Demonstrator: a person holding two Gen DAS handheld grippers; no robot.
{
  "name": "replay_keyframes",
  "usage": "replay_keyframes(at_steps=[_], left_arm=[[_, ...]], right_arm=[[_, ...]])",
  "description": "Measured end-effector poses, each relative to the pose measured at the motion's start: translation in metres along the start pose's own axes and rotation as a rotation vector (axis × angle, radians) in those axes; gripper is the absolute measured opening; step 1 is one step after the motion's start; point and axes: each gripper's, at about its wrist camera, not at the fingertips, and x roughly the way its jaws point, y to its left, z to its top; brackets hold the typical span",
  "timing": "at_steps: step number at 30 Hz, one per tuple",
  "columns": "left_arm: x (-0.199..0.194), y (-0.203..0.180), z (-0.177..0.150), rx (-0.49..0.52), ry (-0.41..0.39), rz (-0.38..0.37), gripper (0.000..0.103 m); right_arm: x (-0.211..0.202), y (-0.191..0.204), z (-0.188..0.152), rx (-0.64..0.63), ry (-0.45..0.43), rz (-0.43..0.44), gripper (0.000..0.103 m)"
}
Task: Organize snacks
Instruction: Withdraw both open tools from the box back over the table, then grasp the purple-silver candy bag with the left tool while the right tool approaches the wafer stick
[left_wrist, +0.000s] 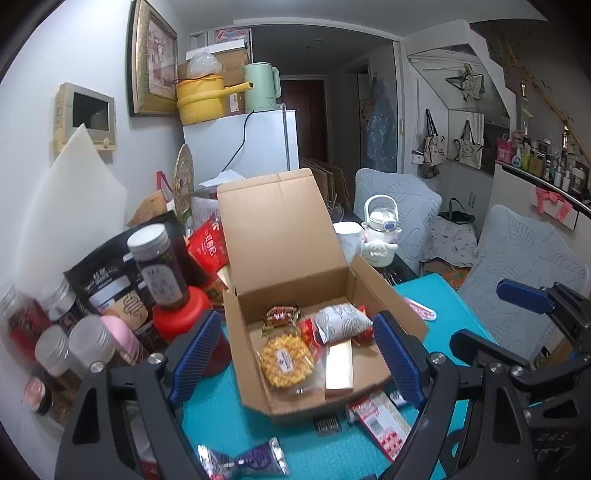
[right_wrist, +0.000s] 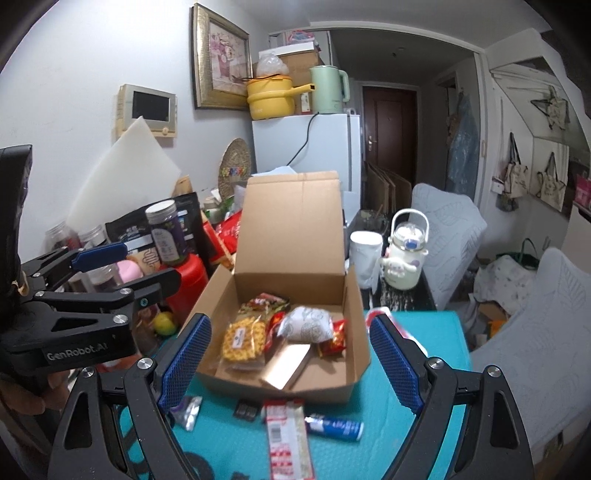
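An open cardboard box (left_wrist: 277, 229) (right_wrist: 291, 221) stands on the teal mat with its lid up. Inside lie a yellow waffle packet (left_wrist: 286, 363) (right_wrist: 243, 339), a white patterned packet (left_wrist: 341, 323) (right_wrist: 306, 323), a gold carton (left_wrist: 339, 369) (right_wrist: 286, 365) and red wrappers. On the mat in front of the box lie a red-and-white packet (left_wrist: 380, 421) (right_wrist: 288, 435), a blue packet (right_wrist: 334, 428), a purple packet (left_wrist: 243, 459) and small dark packets (right_wrist: 246, 410). My left gripper (left_wrist: 295, 365) (right_wrist: 110, 273) and right gripper (right_wrist: 291, 365) (left_wrist: 517, 321) hover near the box front, both open and empty.
Jars, bottles and a red canister (left_wrist: 181, 317) crowd the table's left side by the wall. A white mug (right_wrist: 365, 258) and a white cartoon water bottle (right_wrist: 404, 254) stand right of the box. Grey-covered chairs (right_wrist: 535, 332) sit at the right, and a fridge (left_wrist: 240, 147) stands behind.
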Motion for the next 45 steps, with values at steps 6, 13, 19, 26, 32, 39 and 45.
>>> replay_keyframes(at_steps=[6, 13, 19, 26, 32, 39, 45], left_arm=[[-0.018, 0.005, -0.025, 0.003, -0.002, 0.0, 0.085], [-0.027, 0.009, -0.057, 0.009, 0.038, -0.022, 0.085], [-0.024, 0.016, -0.084, -0.025, 0.089, -0.047, 0.085], [-0.016, 0.029, -0.112, -0.062, 0.143, -0.036, 0.085], [-0.008, 0.042, -0.136, -0.11, 0.162, -0.024, 0.085], [0.011, 0.062, -0.157, -0.173, 0.214, -0.028, 0.085], [0.037, 0.078, -0.174, -0.22, 0.278, -0.006, 0.085]], right_arm=[[-0.009, 0.01, -0.025, 0.002, 0.012, 0.013, 0.089], [-0.012, 0.023, -0.057, 0.012, 0.048, 0.029, 0.089], [-0.009, 0.033, -0.079, 0.013, 0.08, 0.04, 0.089], [0.003, 0.04, -0.103, 0.029, 0.116, 0.074, 0.089], [0.014, 0.045, -0.119, 0.034, 0.12, 0.093, 0.089], [0.032, 0.05, -0.134, 0.04, 0.152, 0.117, 0.089], [0.05, 0.053, -0.142, 0.041, 0.176, 0.137, 0.089]])
